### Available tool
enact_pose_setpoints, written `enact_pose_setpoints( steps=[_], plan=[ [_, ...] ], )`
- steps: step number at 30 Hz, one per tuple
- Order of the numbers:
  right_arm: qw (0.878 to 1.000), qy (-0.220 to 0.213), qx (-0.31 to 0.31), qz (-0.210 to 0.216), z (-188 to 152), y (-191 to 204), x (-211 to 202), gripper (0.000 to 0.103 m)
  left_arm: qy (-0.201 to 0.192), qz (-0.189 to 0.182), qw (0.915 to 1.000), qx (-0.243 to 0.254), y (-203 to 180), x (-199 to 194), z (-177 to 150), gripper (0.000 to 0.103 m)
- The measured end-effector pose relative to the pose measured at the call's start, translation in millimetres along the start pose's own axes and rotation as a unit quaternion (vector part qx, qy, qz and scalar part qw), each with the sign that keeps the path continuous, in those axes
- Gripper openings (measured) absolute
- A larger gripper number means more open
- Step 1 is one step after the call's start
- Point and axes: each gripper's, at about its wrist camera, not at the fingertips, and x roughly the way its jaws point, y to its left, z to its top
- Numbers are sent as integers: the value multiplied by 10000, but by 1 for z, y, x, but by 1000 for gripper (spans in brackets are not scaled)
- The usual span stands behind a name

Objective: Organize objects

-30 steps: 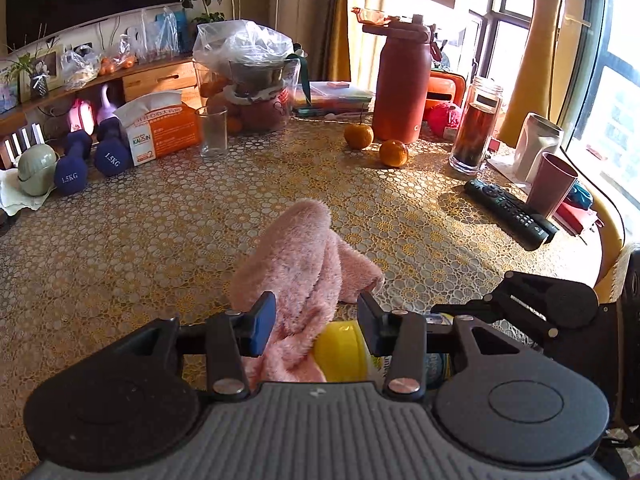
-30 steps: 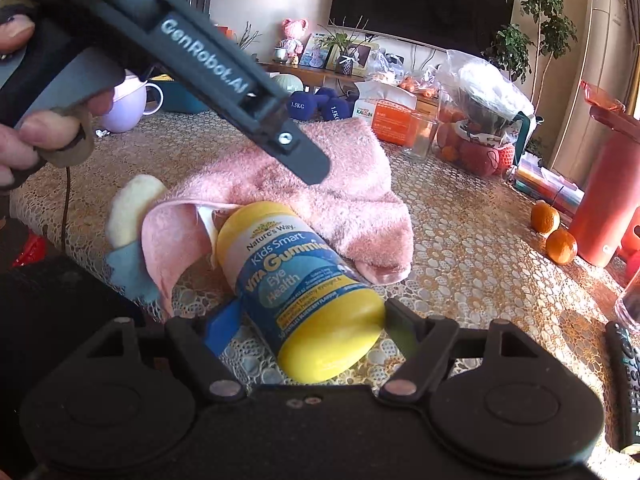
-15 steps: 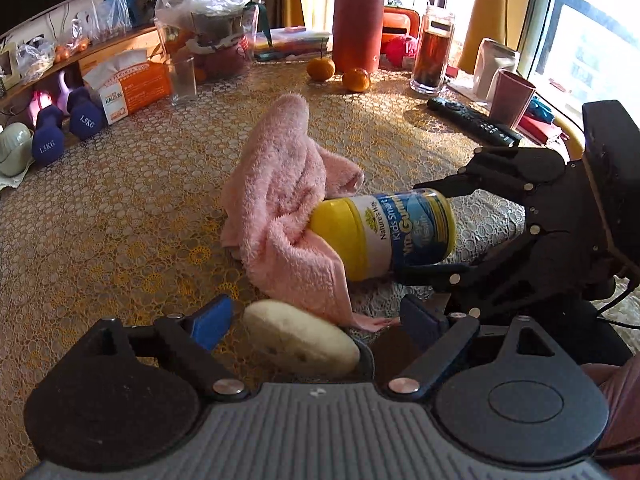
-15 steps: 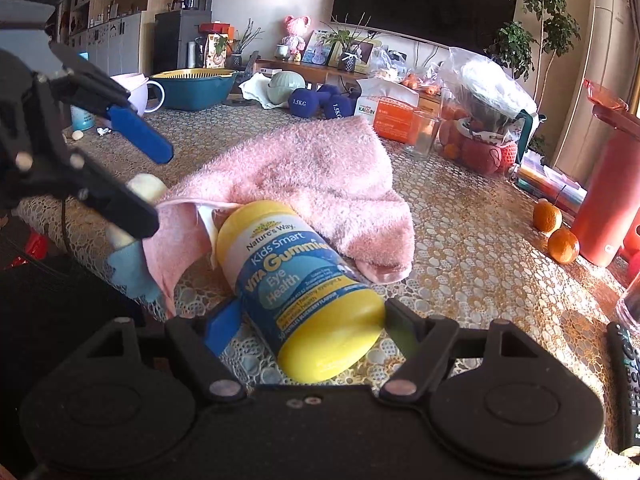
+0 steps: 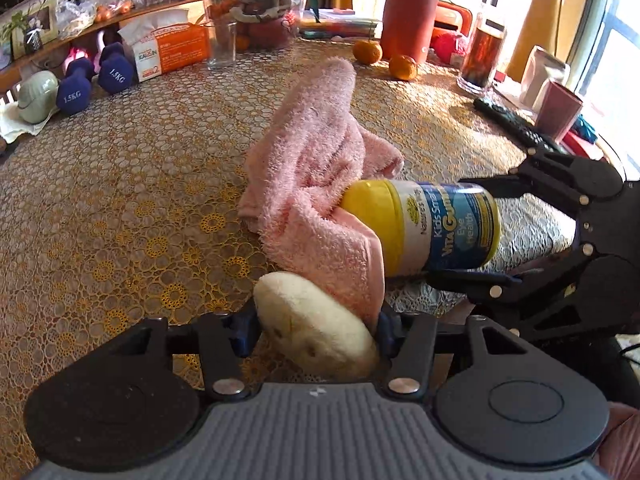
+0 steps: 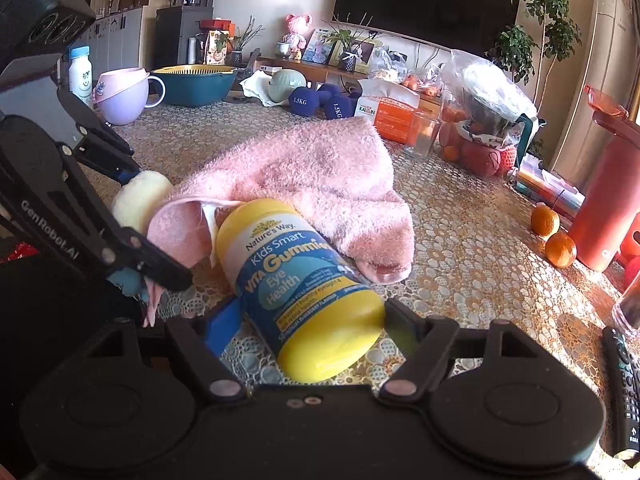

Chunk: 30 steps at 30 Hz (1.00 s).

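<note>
A yellow vitamin gummies bottle (image 6: 304,284) lies on its side on the table, between the fingers of my right gripper (image 6: 308,322), which is shut on it; it also shows in the left wrist view (image 5: 432,228). A pink towel (image 5: 316,168) lies bunched against the bottle's cap, also seen in the right wrist view (image 6: 312,176). My left gripper (image 5: 314,332) is shut on a cream plush piece (image 5: 316,328) at the towel's near corner; the same piece shows in the right wrist view (image 6: 138,198).
Two oranges (image 5: 384,60), a red flask (image 5: 408,8), a glass jar (image 5: 482,54), a remote (image 5: 516,124) and a pink cup (image 5: 558,110) stand at the far right. Blue dumbbells (image 5: 94,82), an orange tissue box (image 5: 172,48) and a drinking glass (image 5: 222,44) line the far edge.
My left gripper drew back from the towel to the cream plush piece and shut on it. My right gripper stayed on the bottle.
</note>
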Motion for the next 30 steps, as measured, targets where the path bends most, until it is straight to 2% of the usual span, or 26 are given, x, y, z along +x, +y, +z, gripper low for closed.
enact_pose_setpoints(
  steps=[5, 11, 15, 17, 20, 22, 24, 30],
  plan=[
    [10000, -13, -5, -8, -1, 2, -1, 77, -472, -68, 9984, -292, 5, -24, 15, 49],
    [10000, -16, -27, -18, -1, 2, -2, 77, -969, -603, 9931, -271, -13, -43, 51, 49],
    [10000, -15, -31, -38, 0, 3, -1, 77, -1048, -1015, 9893, -22, -46, -30, 71, 49],
    [10000, -12, -40, -48, 0, 4, -1, 77, -1054, -1042, 9887, 239, -63, -19, 74, 49],
    [10000, -9, -59, -67, 0, 4, -1, 77, -819, -1042, 9903, 410, -77, 3, 72, 49],
    [9999, -10, -79, -76, 0, 5, -2, 77, -743, -856, 9923, 502, -79, 11, 67, 49],
    [10000, -13, -72, -67, -1, 5, -2, 77, -757, -913, 9920, 438, -74, 12, 64, 49],
    [10000, -28, -35, -41, -1, 3, -2, 77, -812, -556, 9950, 184, -40, 4, 60, 49]
  ],
)
